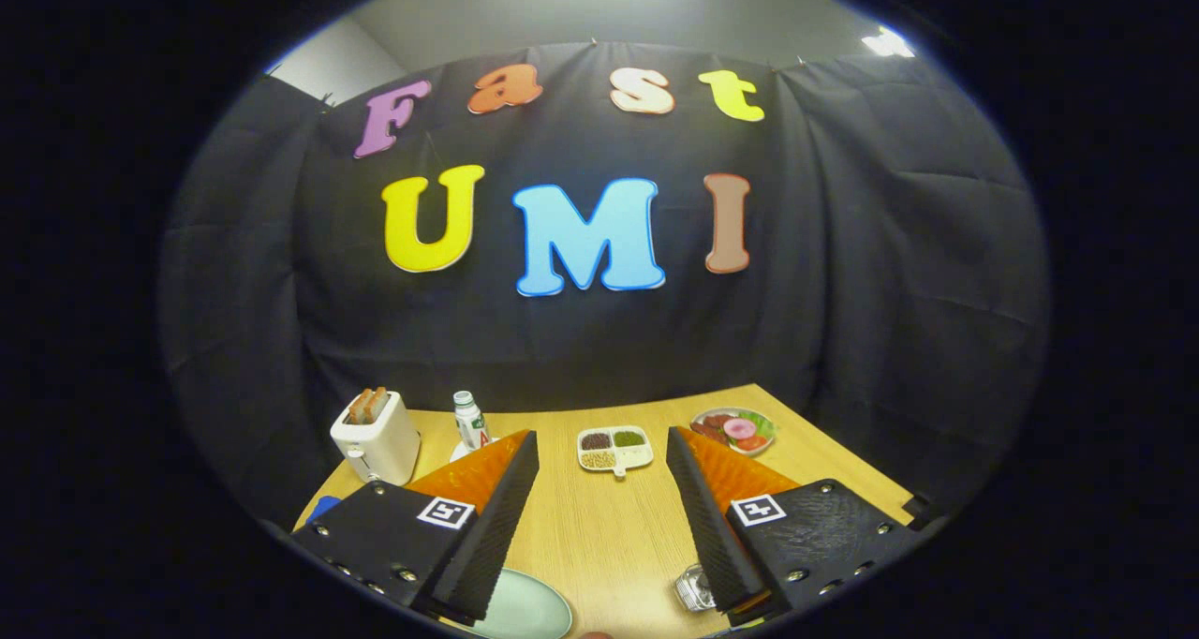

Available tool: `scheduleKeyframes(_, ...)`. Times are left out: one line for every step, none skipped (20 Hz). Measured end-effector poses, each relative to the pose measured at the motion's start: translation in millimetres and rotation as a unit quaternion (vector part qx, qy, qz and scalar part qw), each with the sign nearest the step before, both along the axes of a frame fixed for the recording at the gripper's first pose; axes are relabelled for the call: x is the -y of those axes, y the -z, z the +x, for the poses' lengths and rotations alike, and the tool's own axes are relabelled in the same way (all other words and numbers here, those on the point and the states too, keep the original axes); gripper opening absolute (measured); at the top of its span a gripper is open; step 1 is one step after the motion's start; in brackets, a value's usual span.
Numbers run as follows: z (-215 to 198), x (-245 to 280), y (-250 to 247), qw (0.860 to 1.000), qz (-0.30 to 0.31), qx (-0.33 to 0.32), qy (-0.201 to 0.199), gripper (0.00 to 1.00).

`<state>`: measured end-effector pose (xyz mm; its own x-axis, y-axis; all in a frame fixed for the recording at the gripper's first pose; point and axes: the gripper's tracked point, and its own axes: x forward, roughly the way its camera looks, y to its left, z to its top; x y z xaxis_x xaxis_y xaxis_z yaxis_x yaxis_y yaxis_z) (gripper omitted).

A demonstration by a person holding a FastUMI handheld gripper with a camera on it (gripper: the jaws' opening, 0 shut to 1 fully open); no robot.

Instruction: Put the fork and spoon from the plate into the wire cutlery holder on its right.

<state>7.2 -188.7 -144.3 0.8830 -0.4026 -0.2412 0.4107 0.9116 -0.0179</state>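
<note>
We see the gripper (601,452) held above the wooden table (599,536), its two fingers spread wide with bare tabletop between them and nothing in their grasp. The pale green plate (525,611) lies low beside the inner edge of the left finger (496,517), partly hidden by it. We cannot make out the fork or the spoon on the part of the plate that shows, so we cannot tell which way they point. To the plate's right, tucked against the right finger (707,517), sits a small shiny object (693,587); we cannot tell whether it is the wire holder.

Well beyond the plate, between the fingertips, stands a divided dish (615,449) of grains. Farther from the plate are a white toaster (377,436) with bread, a small bottle (470,421) and a salad plate (735,429).
</note>
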Motion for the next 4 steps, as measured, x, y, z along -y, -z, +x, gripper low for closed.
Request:
scheduleKeyframes(3.5, -5.7, -4.5, 1.000, -0.011, 0.005, -0.009, 0.85)
scheduleKeyframes(5.8, -11.6, -7.6, 1.000, -0.022, 0.007, -0.017, 0.85)
scheduleKeyframes(7.8, -17.1, -9.1, 0.999, -0.027, 0.006, -0.024, 0.85)
scheduleKeyframes(10.8, -23.6, -12.2, 0.999, -0.032, 0.009, -0.032, 0.85)
